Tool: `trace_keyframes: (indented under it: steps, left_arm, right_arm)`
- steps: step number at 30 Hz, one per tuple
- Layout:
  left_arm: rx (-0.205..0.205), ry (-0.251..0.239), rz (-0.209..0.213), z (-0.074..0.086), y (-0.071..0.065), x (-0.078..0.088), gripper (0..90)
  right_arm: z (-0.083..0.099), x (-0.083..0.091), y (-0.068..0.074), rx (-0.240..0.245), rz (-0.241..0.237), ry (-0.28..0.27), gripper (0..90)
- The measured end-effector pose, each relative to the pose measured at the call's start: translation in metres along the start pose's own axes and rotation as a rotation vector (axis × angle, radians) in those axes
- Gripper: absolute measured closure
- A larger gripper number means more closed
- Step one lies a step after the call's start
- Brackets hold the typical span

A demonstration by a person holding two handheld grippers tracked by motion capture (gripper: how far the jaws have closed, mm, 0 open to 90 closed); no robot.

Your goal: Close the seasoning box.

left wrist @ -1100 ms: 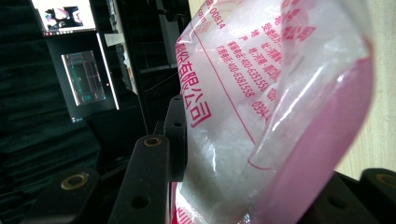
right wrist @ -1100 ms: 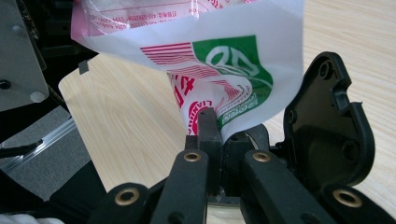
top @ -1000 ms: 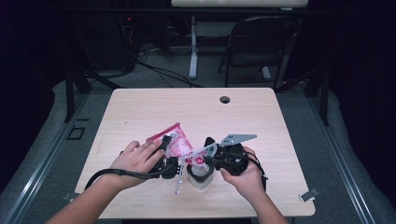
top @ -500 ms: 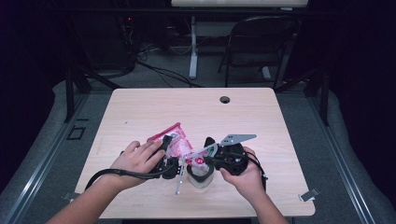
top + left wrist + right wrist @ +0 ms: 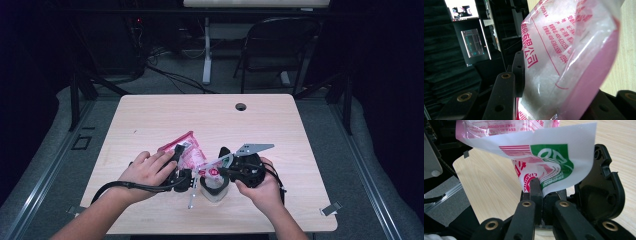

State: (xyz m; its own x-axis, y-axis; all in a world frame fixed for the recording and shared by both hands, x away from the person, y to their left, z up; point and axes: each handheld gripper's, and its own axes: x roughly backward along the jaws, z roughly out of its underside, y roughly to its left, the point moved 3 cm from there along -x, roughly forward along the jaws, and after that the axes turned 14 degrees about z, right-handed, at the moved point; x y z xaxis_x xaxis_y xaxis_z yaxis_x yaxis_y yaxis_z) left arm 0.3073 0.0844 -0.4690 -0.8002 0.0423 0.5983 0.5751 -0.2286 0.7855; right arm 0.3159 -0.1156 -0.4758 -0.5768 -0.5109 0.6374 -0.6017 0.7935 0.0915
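A pink and clear plastic bag (image 5: 186,150) with red print hangs just above the wooden table (image 5: 150,115), stretched between both grippers. My left gripper (image 5: 180,156) is shut on the bag's body; in the left gripper view the bag (image 5: 564,50) bulges between the two black jaws of the left gripper (image 5: 554,82). My right gripper (image 5: 214,172) comes in from the right and is shut on the bag's white, green-printed corner (image 5: 549,157). In the right gripper view the right gripper (image 5: 540,191) has its jaws pressed together on that flap.
A small pale container (image 5: 212,192) with a black piece (image 5: 604,185) around it stands under the grippers, and a thin stick (image 5: 191,197) lies beside it. A cable hole (image 5: 241,106) sits near the table's far edge. A chair (image 5: 280,45) stands behind the table.
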Motion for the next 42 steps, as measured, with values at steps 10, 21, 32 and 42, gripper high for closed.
trace_keyframes:
  steps: [10,21,32,42]
  left_arm:
    - [-0.012,0.002,-0.006,-0.0004,0.0003,0.0008,69.2]
    - [-0.028,0.009,-0.003,-0.0018,0.0008,0.0027,69.2]
    - [-0.038,0.011,-0.002,-0.0025,0.0017,0.0034,69.6]
    - [-0.042,0.011,-0.006,-0.003,0.0026,0.0041,69.9]
  right_arm:
    - [0.0002,-0.0003,0.0002,0.0,0.002,0.0,89.7]
    - [0.0,-0.0002,0.0001,0.0,0.002,-0.001,89.5]
    - [0.0,-0.0002,0.0002,-0.001,0.006,-0.003,89.3]
    - [0.0,-0.0004,0.0001,-0.001,0.003,-0.004,89.2]
